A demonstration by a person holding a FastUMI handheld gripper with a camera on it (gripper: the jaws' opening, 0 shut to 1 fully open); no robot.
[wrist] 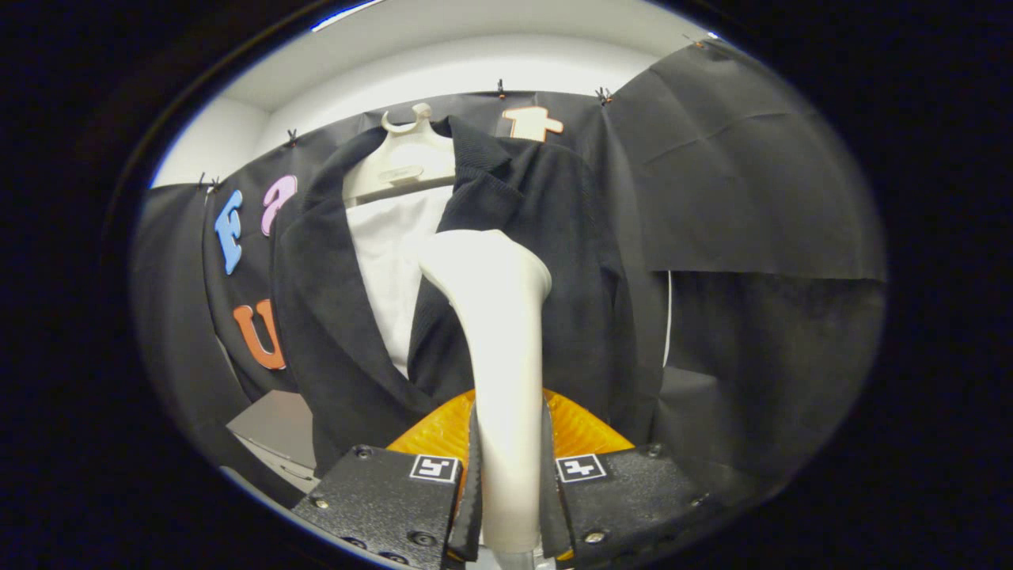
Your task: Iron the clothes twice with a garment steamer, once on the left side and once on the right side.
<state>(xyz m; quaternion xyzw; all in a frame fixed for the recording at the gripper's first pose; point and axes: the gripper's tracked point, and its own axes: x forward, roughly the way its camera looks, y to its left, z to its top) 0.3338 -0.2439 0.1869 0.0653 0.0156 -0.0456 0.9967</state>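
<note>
Black cloth drapes the booth behind everything, clipped along its top edge under a white wall and ceiling, with a second sheet of cloth (752,174) hanging over the right half of the gripper view. Against it, at centre and upper left, hangs a dark jacket (538,237) on a pale plastic hanger (404,162), open at the front over a white shirt (392,261). At lower left, below the jacket's hem, sits a grey boxy surface (273,427) I can't identify.

Rising up the middle of the frame is the white garment steamer (495,348): a slim handle that widens into a flared head near the jacket's right lapel. Whether the head touches the fabric I can't tell; it looks just in front of it.

I'd judge the steamer rigid, smooth and a bit slippery, top-heavy toward the head, so the narrow handle is the sensible place to take hold of it, which is where it is held. The jacket looks soft and fairly thick; hanging free, it would likely swing or give under pressure, so light contact seems wise.

At the bottom centre, the gripper (510,491) is clenched on the steamer handle: both black fingers (471,507) press its sides, jaws narrowed to the handle's width, with an orange ribbed part (586,431) showing behind them.
</note>
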